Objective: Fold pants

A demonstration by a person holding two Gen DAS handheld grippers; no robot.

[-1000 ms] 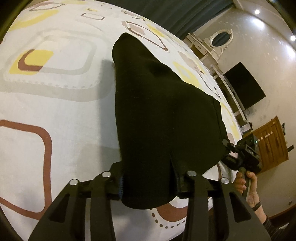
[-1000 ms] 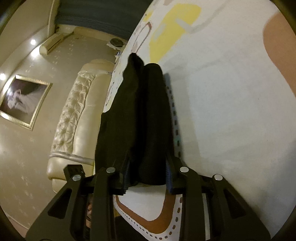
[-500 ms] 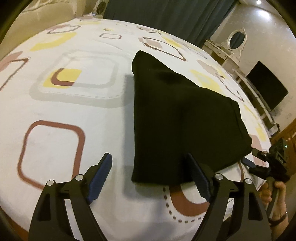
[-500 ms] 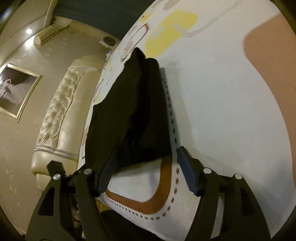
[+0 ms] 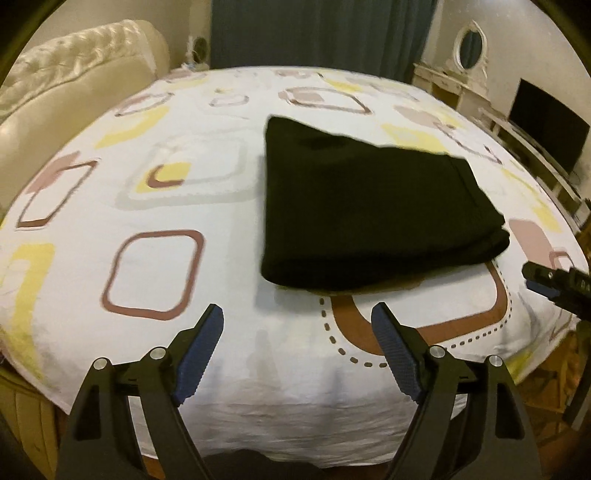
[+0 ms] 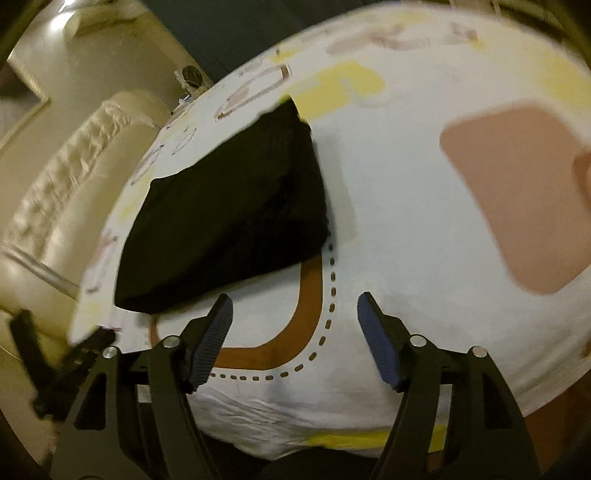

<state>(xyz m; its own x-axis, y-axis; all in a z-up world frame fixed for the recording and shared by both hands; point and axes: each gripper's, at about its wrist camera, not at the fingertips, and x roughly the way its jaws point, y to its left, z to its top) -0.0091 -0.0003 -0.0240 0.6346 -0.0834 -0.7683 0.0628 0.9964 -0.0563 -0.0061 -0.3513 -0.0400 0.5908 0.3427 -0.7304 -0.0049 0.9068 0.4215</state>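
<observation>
The black pants lie folded in a thick rectangle on the patterned white bed sheet. My left gripper is open and empty, held back from the near edge of the pants, over the sheet. My right gripper is open and empty too, with the folded pants ahead and to its left. The right gripper also shows at the right edge of the left wrist view. The left gripper shows blurred at the lower left of the right wrist view.
A cream tufted sofa stands along the left side of the bed. Dark curtains hang behind. A white dresser with an oval mirror and a black TV stand at the right. The near edge of the bed is just below my grippers.
Both grippers opened and let go of the pants, then drew back toward the near edge of the bed. The pants now lie flat and free on the sheet.
</observation>
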